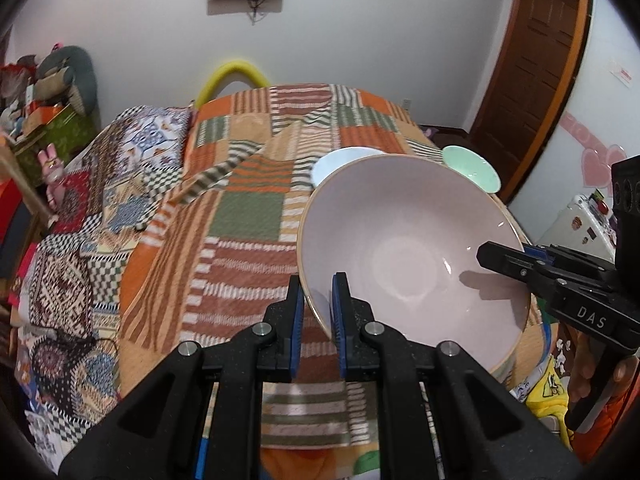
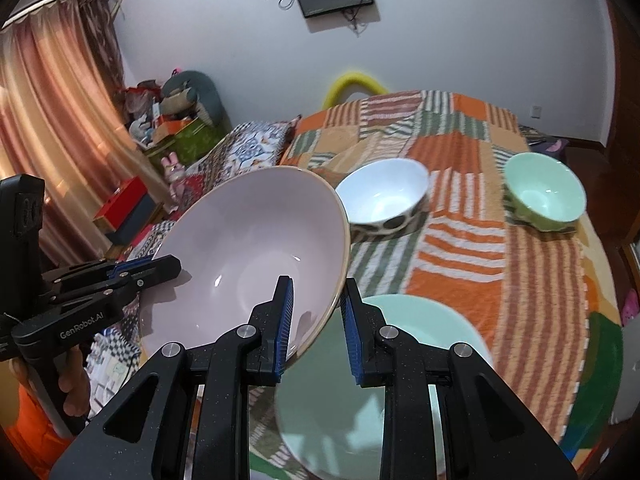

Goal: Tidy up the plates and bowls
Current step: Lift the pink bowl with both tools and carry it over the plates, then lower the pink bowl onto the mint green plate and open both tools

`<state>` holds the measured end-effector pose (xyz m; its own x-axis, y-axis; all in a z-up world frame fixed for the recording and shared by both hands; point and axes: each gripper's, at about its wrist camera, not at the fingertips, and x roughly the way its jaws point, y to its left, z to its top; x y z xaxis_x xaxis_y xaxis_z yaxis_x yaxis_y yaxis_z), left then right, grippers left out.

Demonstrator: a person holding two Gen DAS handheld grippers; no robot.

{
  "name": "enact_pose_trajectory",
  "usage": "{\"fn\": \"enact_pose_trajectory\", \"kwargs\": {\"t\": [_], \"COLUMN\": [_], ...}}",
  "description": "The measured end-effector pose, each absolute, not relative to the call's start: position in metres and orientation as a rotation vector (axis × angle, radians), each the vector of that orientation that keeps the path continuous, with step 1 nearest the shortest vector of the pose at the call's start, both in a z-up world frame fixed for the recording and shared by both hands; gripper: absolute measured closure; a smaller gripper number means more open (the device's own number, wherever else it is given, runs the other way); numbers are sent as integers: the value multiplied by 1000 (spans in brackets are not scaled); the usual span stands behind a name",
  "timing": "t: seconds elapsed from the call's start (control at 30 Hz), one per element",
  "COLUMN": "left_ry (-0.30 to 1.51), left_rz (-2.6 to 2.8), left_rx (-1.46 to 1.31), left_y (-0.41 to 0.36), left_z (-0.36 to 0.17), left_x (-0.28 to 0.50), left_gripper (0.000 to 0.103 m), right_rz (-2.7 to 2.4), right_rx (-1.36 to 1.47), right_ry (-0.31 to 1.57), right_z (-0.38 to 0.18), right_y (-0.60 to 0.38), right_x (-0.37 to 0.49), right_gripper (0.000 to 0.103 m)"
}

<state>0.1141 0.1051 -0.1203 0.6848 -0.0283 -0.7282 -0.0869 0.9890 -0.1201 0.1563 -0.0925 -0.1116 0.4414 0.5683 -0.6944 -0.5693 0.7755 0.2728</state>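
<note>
Both tongs are gripping the big pink bowl [image 2: 248, 256] by opposite parts of its rim and holding it tilted in the air above the patchwork-covered desk [image 2: 500, 280]. The left tongs [image 1: 316, 316] are pinching the near rim narrowly, one pad inside and one outside. The right tongs [image 2: 316, 320] are straddling the opposite rim; the inner pad is touching the wall, but I cannot tell whether the outer one is pressing yet.

A pale green plate [image 2: 400, 380] is lying just beneath the right tongs. A white bowl [image 2: 382, 196] and a green bowl [image 2: 542, 192] are standing farther back, well apart from each other.

The step appears to be carrying the pink bowl to a stacking spot. Doing it well probably means levelling the bowl first, keeping both grips equally firm since the glazed rim is likely slippery, and lowering it centred so no rim is knocking another dish.
</note>
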Motion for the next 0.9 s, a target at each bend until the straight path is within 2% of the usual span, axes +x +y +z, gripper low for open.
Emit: {"fn": "enact_pose_trajectory", "kwargs": {"t": [0.9], "left_ry": [979], "left_rz": [147], "left_rx": [-301], "left_y": [174], "left_z": [-218], "left_x": [95], "left_gripper": [91], "right_rz": [770], "right_rx": [-137], "right_ry": [1098], "right_z": [-194], "right_y": [-15], "right_x": [150], "right_gripper": [80]}}
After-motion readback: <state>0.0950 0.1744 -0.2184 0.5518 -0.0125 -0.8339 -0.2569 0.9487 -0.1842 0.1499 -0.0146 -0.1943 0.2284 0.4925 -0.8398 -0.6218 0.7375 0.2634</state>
